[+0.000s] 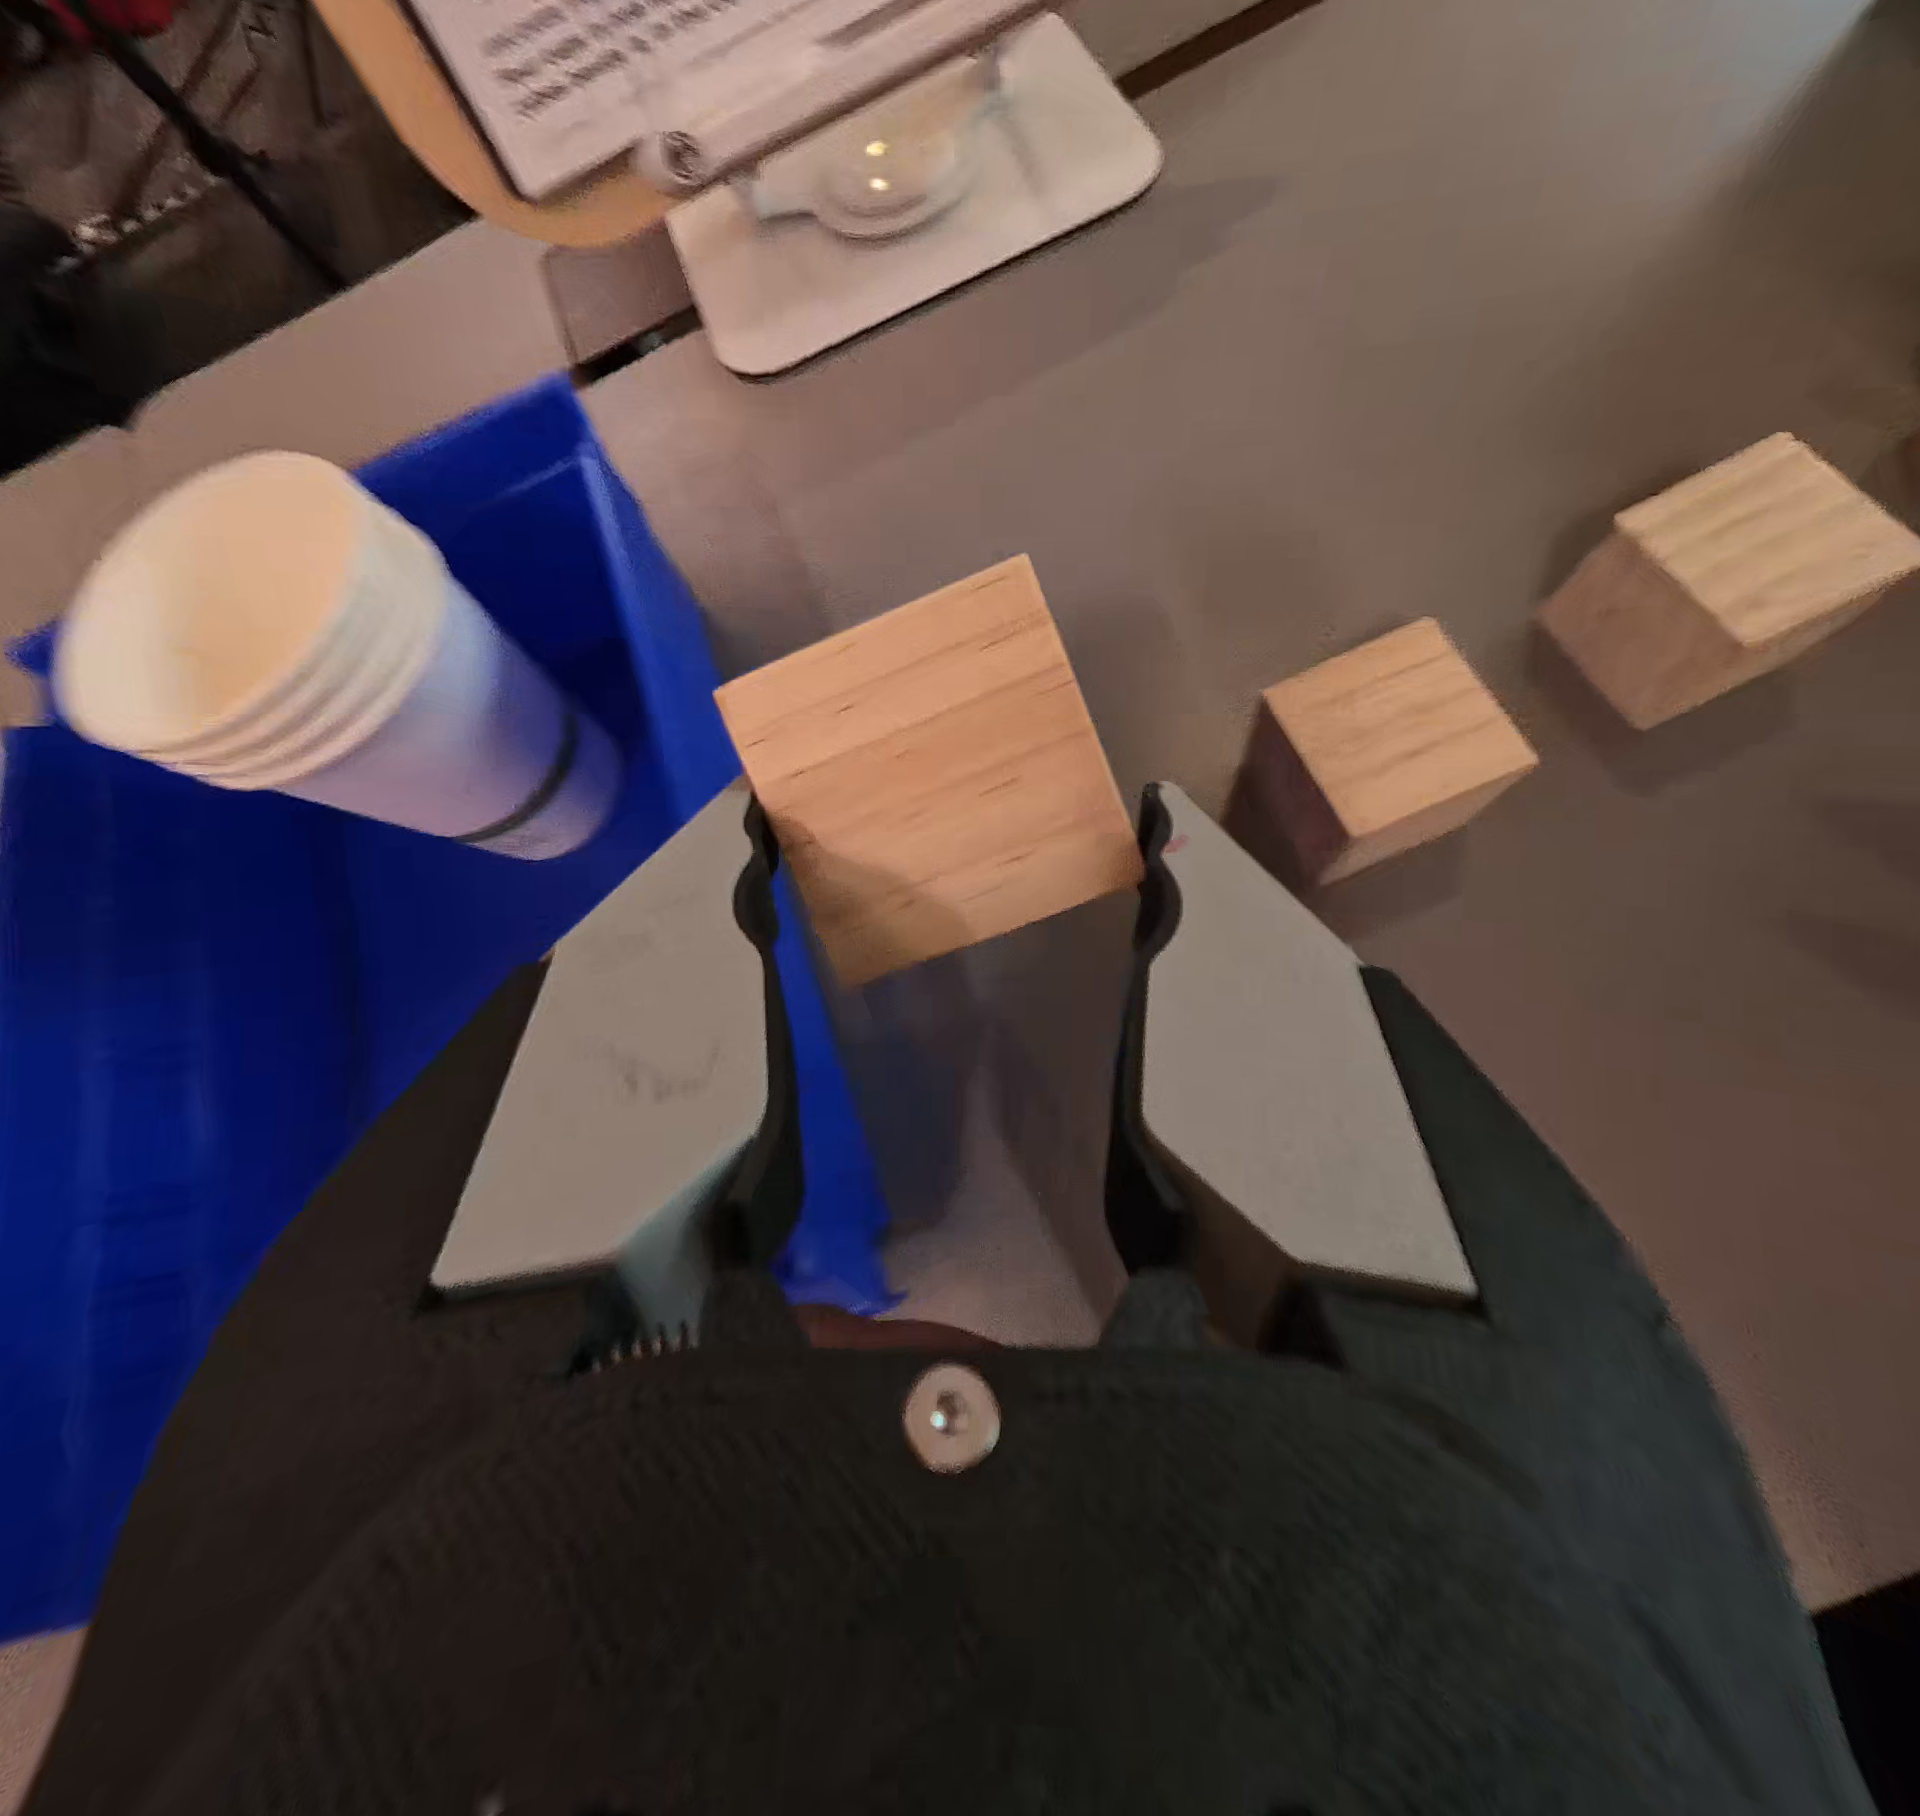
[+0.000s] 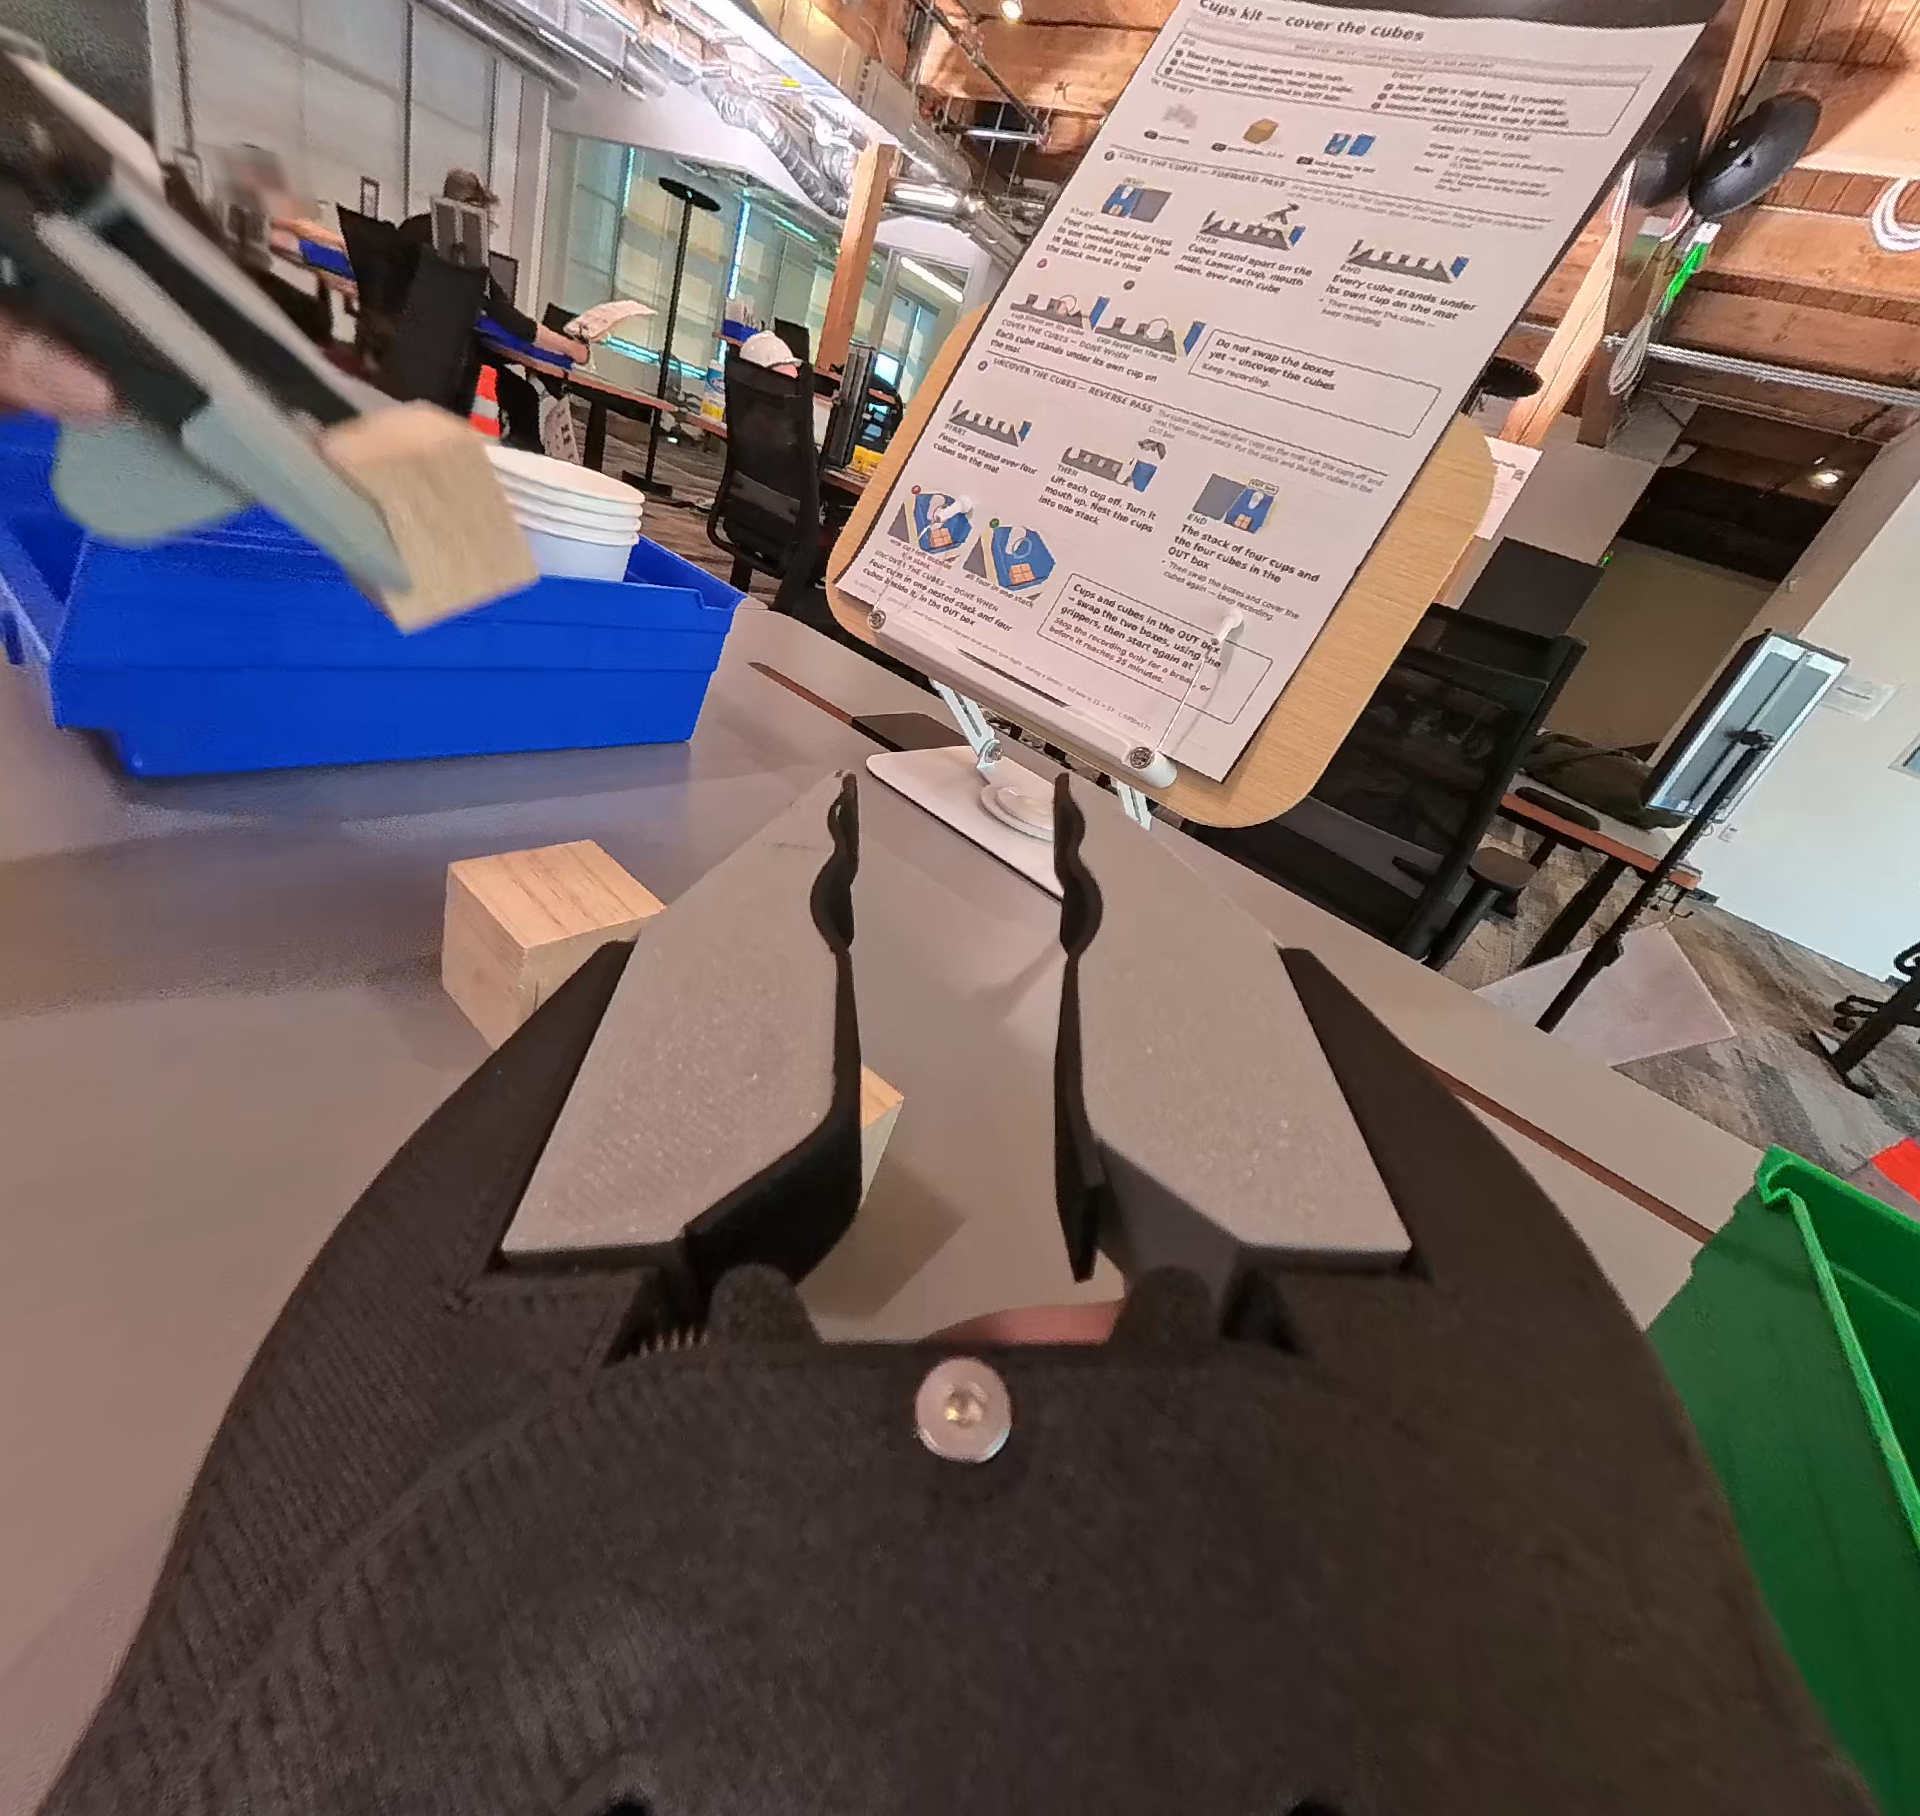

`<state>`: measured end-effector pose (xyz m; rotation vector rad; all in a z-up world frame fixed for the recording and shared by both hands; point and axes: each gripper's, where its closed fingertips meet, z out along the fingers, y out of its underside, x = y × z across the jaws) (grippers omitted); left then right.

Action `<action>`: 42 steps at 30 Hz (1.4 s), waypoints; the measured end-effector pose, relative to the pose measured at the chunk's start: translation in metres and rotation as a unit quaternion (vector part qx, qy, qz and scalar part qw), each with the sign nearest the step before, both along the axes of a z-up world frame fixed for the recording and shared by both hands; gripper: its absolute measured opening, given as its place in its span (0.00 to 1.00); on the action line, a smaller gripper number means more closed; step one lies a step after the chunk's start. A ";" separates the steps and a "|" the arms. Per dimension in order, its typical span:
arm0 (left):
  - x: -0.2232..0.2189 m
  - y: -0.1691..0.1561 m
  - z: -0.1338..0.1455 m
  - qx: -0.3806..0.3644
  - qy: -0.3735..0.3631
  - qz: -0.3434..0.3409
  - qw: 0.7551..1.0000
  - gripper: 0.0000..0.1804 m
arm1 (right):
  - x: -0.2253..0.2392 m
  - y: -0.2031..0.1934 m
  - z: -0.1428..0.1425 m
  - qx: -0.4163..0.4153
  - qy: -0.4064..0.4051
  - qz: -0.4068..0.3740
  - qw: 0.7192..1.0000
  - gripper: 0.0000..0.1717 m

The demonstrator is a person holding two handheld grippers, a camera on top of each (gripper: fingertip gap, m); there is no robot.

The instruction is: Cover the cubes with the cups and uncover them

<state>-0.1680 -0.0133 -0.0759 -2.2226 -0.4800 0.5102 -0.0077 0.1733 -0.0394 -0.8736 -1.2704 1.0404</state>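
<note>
I am working on a plain grey counter (image 2: 260,1091) in a big open workspace with timber ceiling beams, desks and office chairs behind; a tilted instruction sheet (image 2: 1247,332) on a wooden stand sits at the far edge.

My left claw (image 1: 951,831) is clamped on a wooden cube (image 1: 925,758), both pads pressed to its side faces. From the right wrist view that cube hangs in the air in front of the blue bin (image 2: 364,675), tilted, with one corner pointing down at the counter. Being a cube, it has no real long axis; its grain runs across the claw.

A nested stack of white paper cups (image 1: 312,644) stands mouth up in the blue bin, leaning left in the left wrist view.

Two more cubes sit flat on the counter to the right: a middle cube (image 1: 1392,738) and a far cube (image 1: 1745,571), well apart from each other.

My right claw (image 2: 956,873) stands parted with nothing between the tips. One cube beside it is half hidden behind the left finger, and a corner of what is probably another cube (image 2: 878,1122) peeks out under it. A green bin (image 2: 1829,1351) is cut off at the right edge.
</note>
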 end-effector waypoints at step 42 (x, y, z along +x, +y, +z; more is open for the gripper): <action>0.094 0.062 -0.094 0.079 0.019 -0.047 0.996 0.31 | -0.001 0.054 -0.007 -0.097 -0.026 -0.073 0.992 0.20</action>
